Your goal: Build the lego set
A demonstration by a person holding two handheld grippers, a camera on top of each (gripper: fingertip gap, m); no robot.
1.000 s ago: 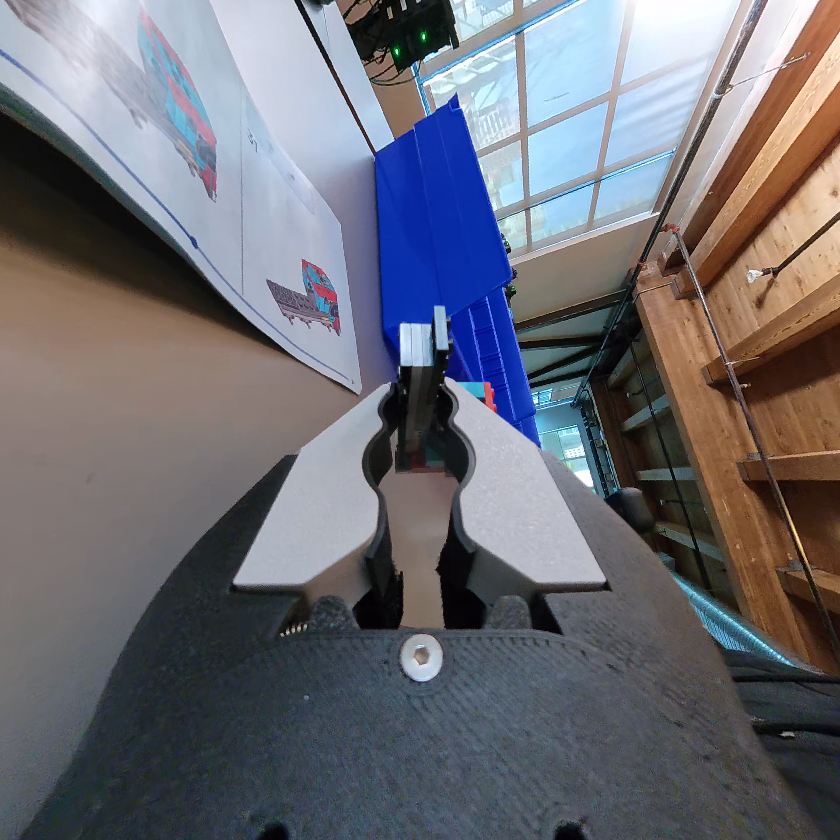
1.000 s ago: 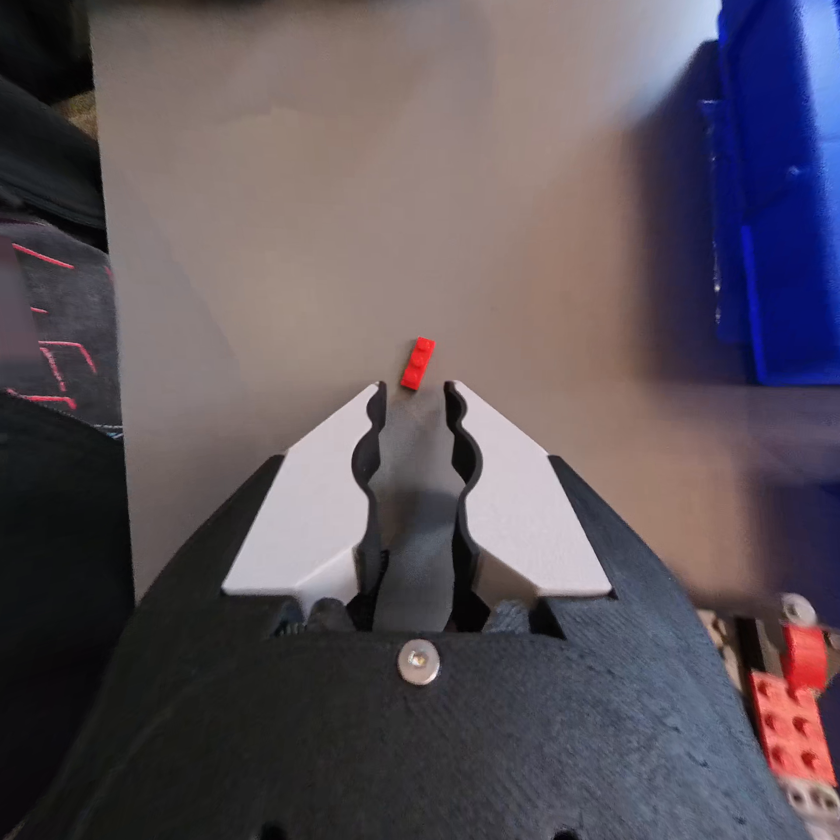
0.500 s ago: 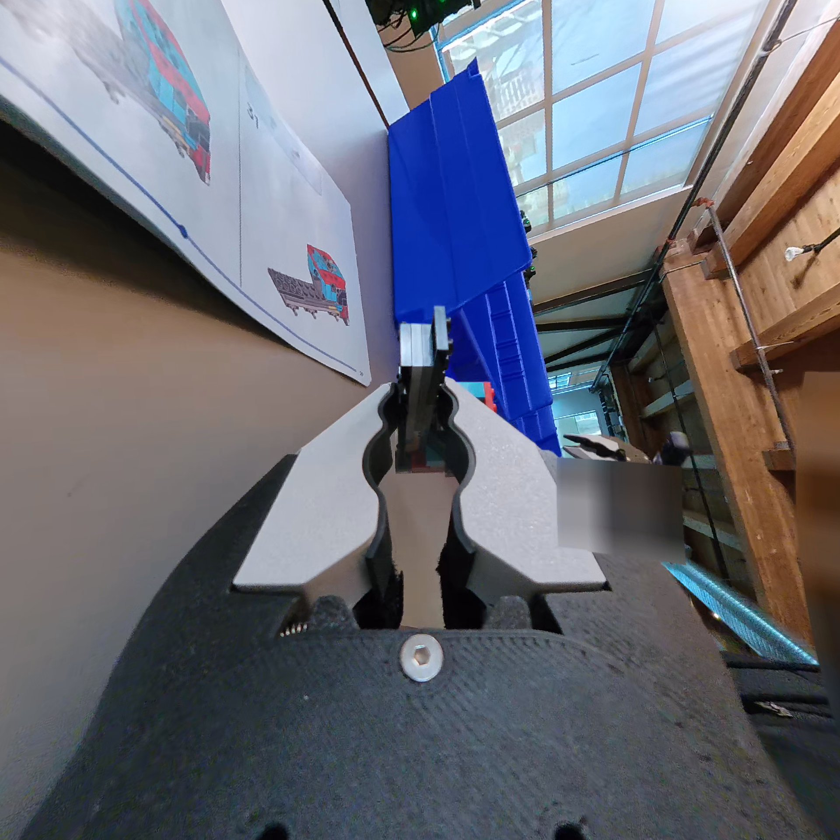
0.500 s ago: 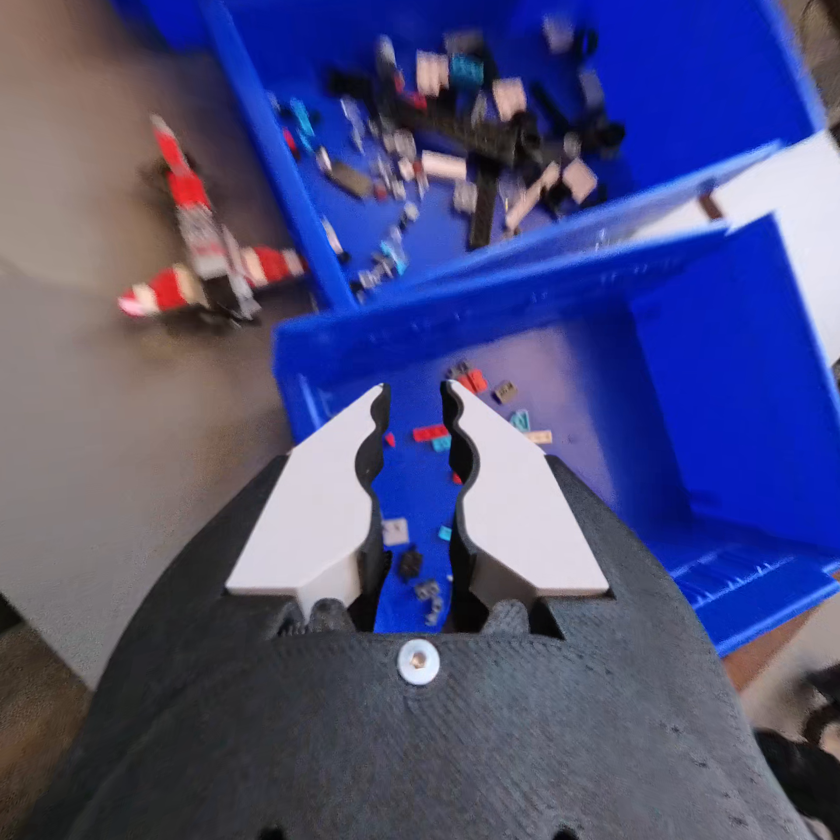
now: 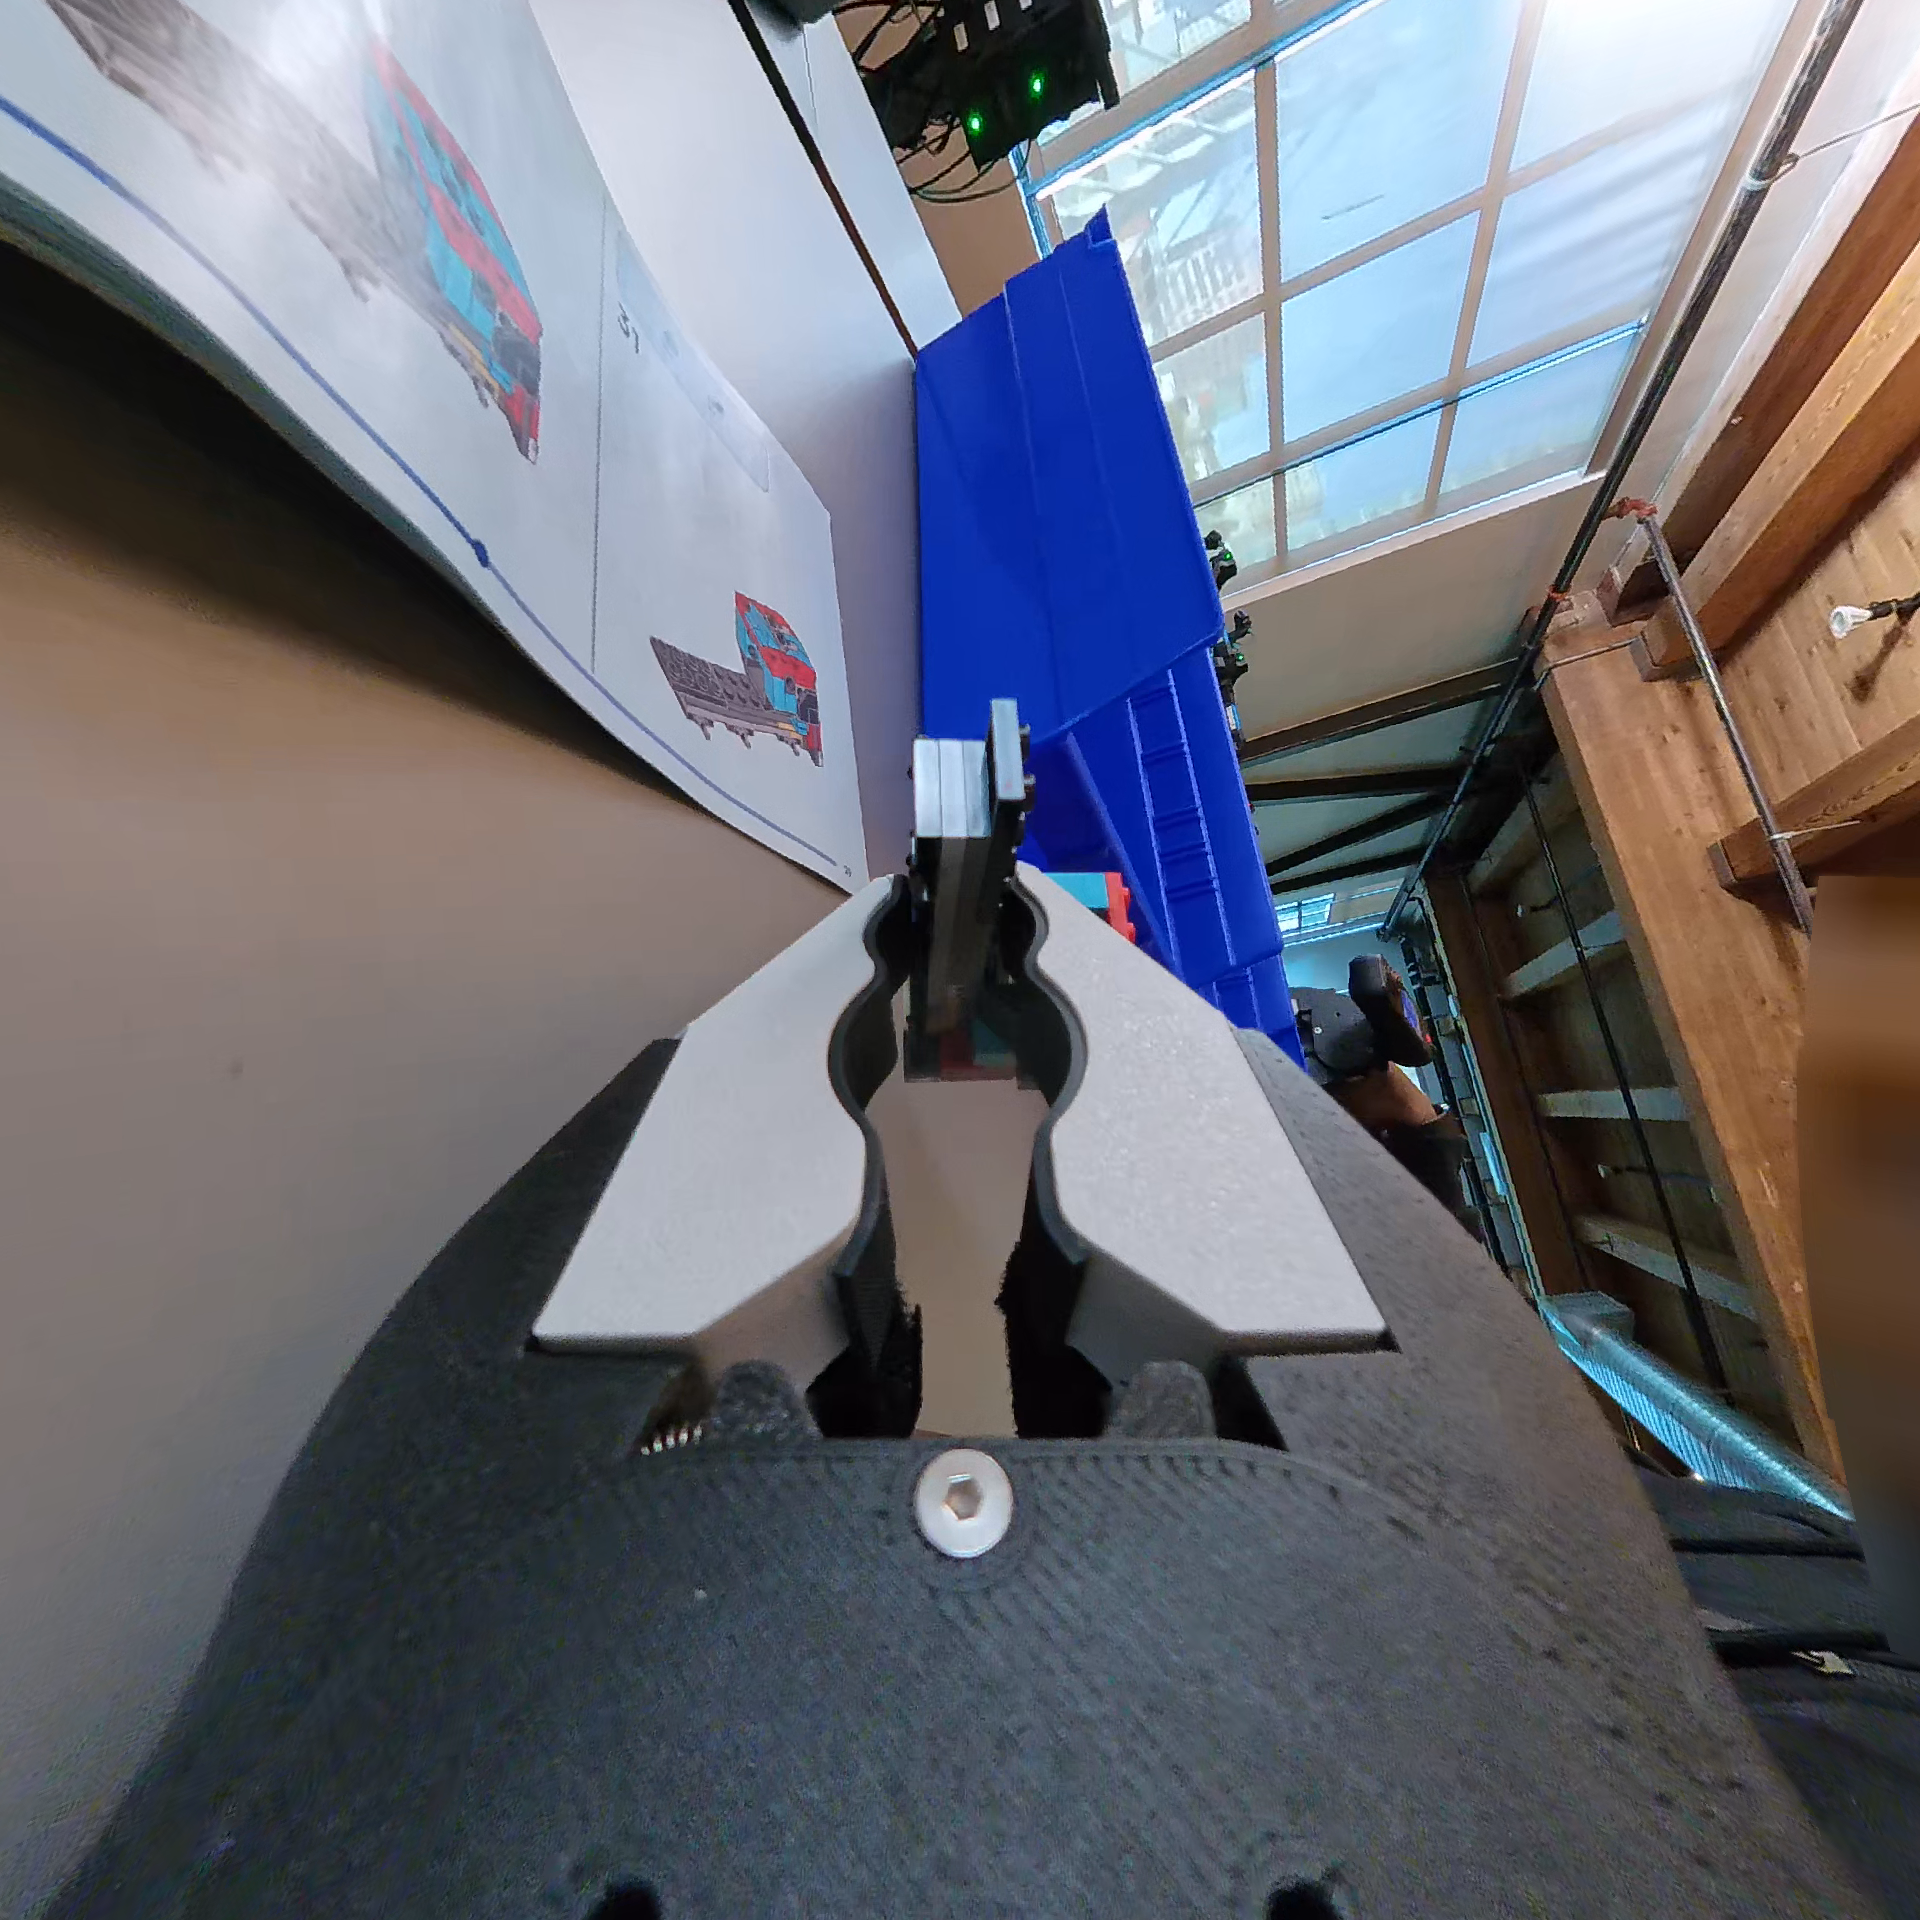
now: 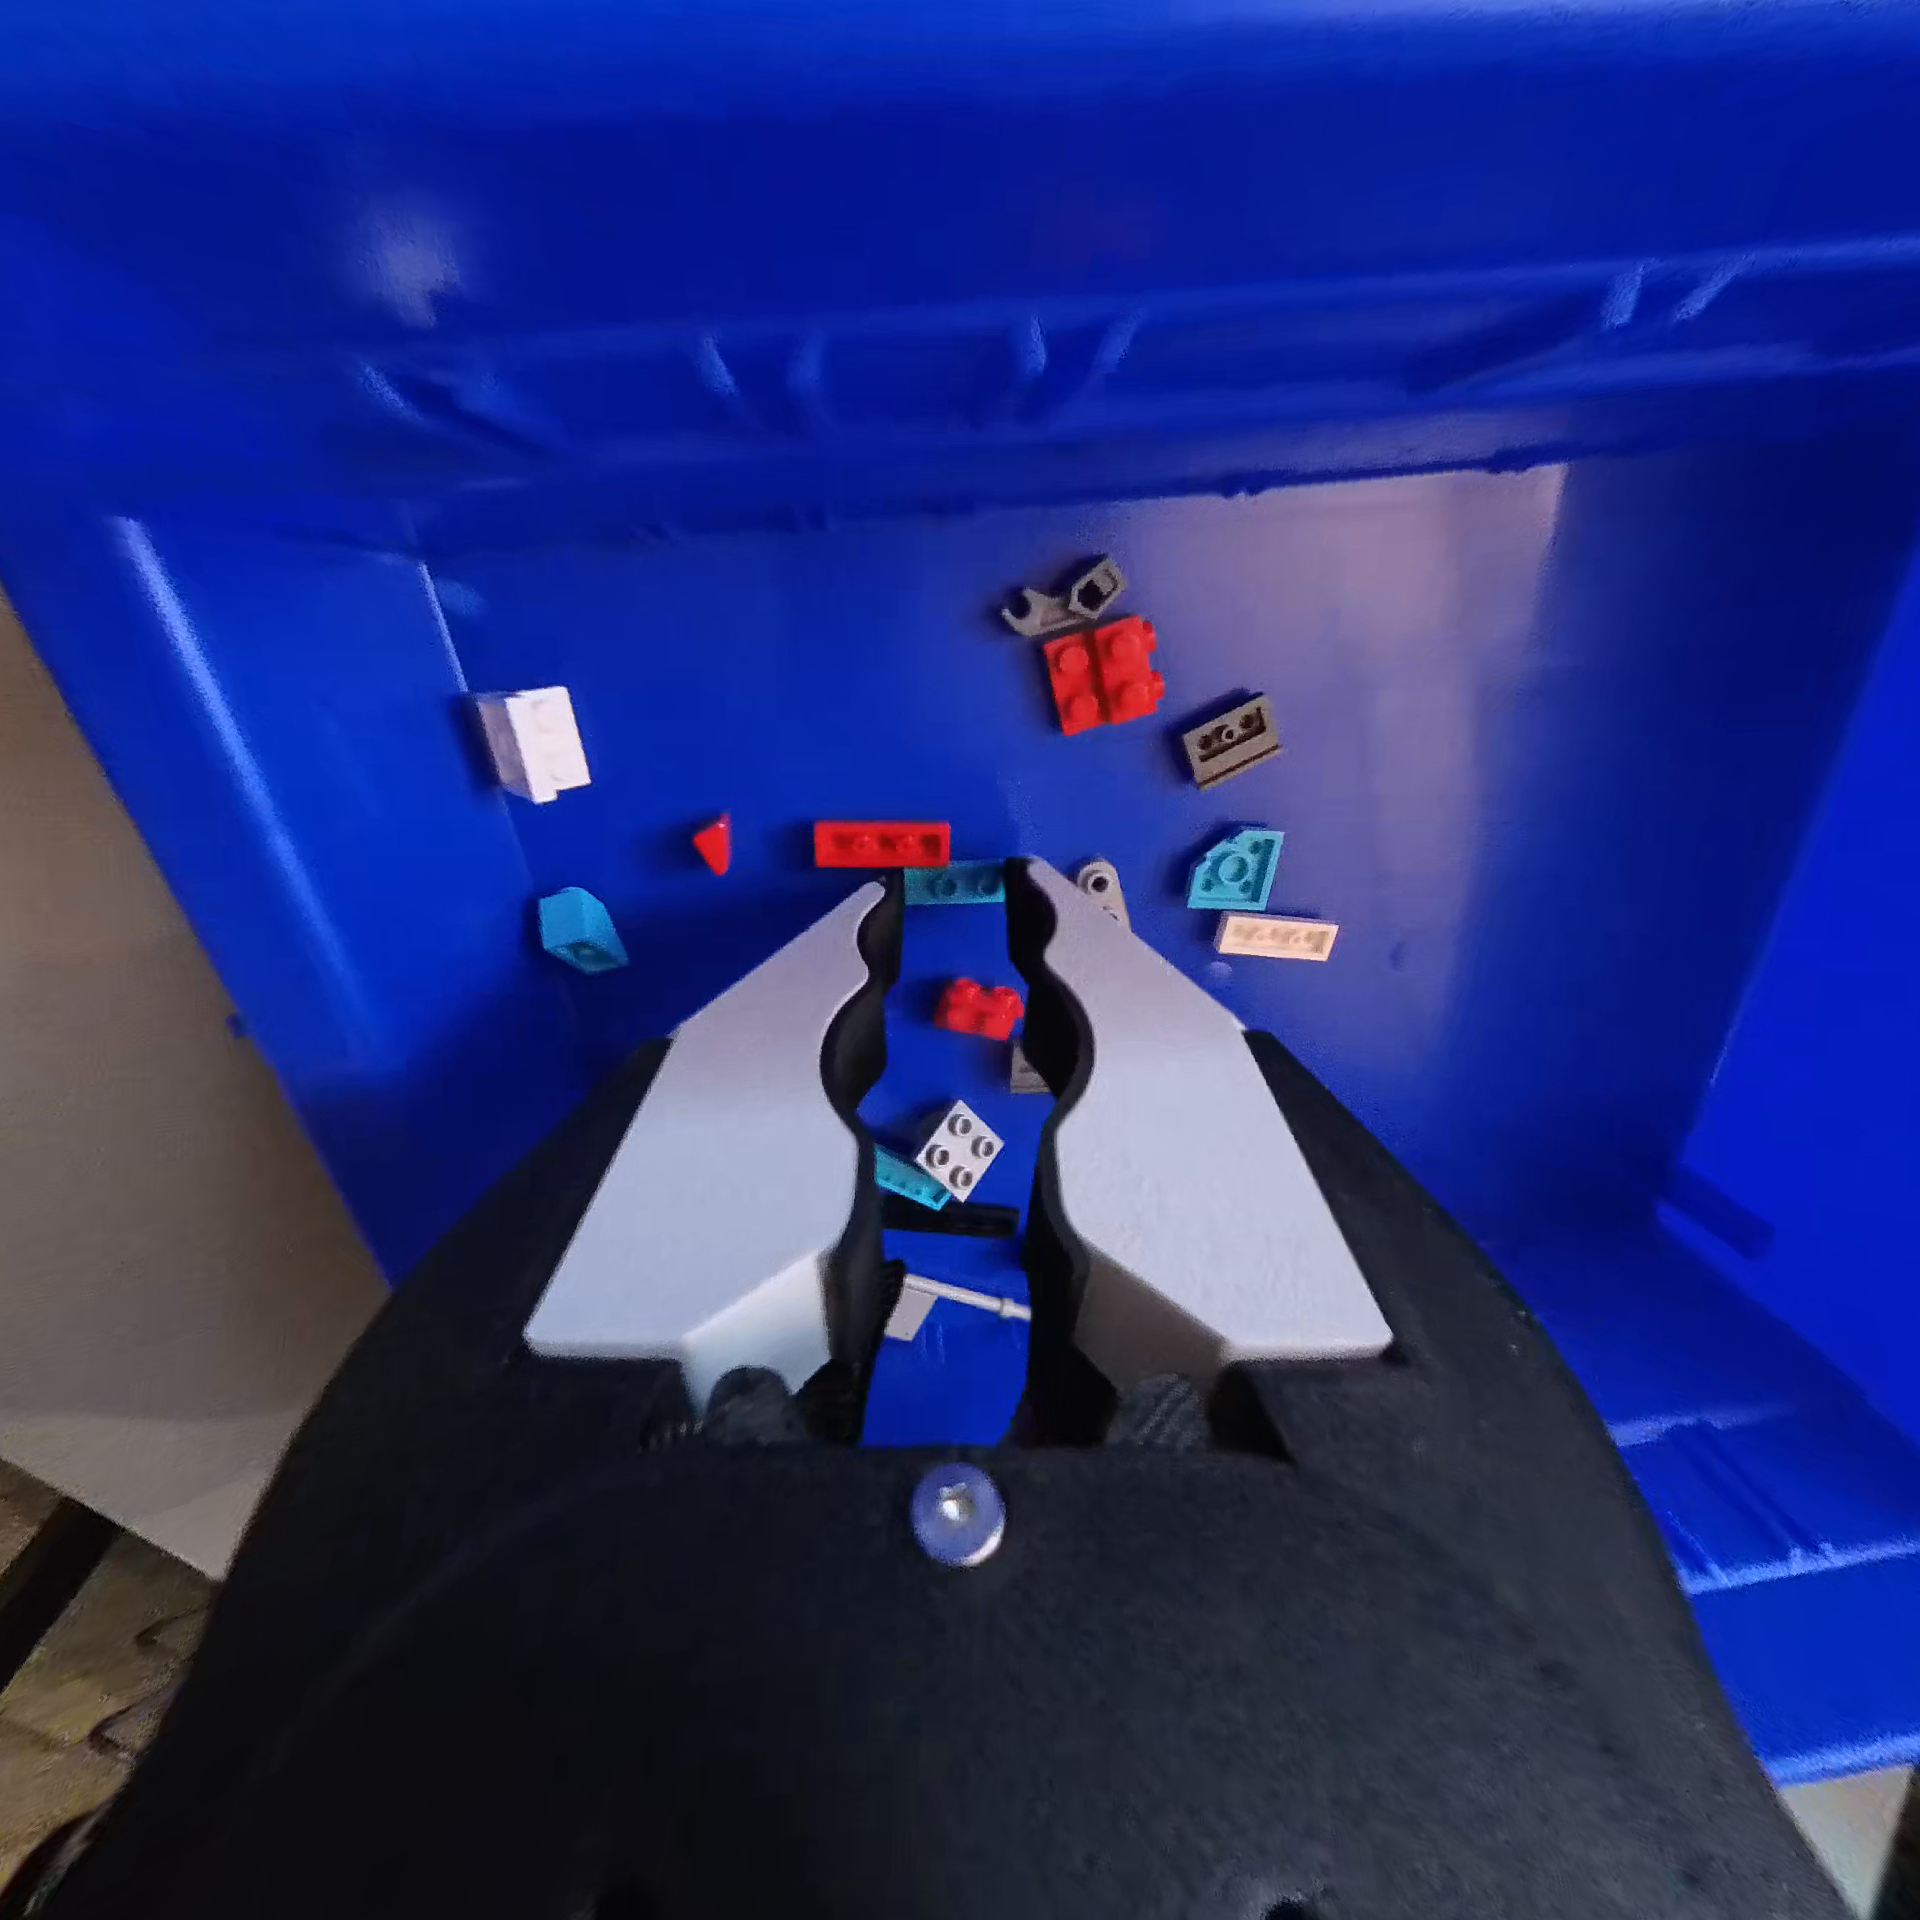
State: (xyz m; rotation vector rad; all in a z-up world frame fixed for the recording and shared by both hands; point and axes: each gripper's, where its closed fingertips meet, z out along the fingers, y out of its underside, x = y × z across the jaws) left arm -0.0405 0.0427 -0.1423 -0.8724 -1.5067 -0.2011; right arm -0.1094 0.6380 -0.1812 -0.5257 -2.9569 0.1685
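Note:
My left gripper [image 5: 958, 894] is shut on a partly built lego model [image 5: 966, 821] of stacked grey and black plates, seen edge-on, with red and teal parts behind it. The instruction booklet [image 5: 582, 436] lies on the table to its left. My right gripper [image 6: 948, 881] is open and empty, held over a blue bin [image 6: 312, 727] of loose bricks. Between and just beyond its fingers lie a teal plate [image 6: 951, 883], a red plate [image 6: 881, 844], a small red brick [image 6: 977, 1008] and a light grey 2x2 plate [image 6: 958, 1148].
More loose pieces lie in the bin: a red 2x2 pair [image 6: 1101, 673], a white brick [image 6: 535, 743], a teal wedge [image 6: 1234, 869], a tan plate [image 6: 1276, 937]. In the left wrist view, blue bins [image 5: 1049, 540] stand just beyond the model. The tan table [image 5: 260, 935] runs along the left. My hands' fingertips stand some 60 cm from each other.
My right gripper swung from the table with the small red plate to the blue bins and has come down close over the loose bricks. The left gripper keeps holding the model, barely shifted.

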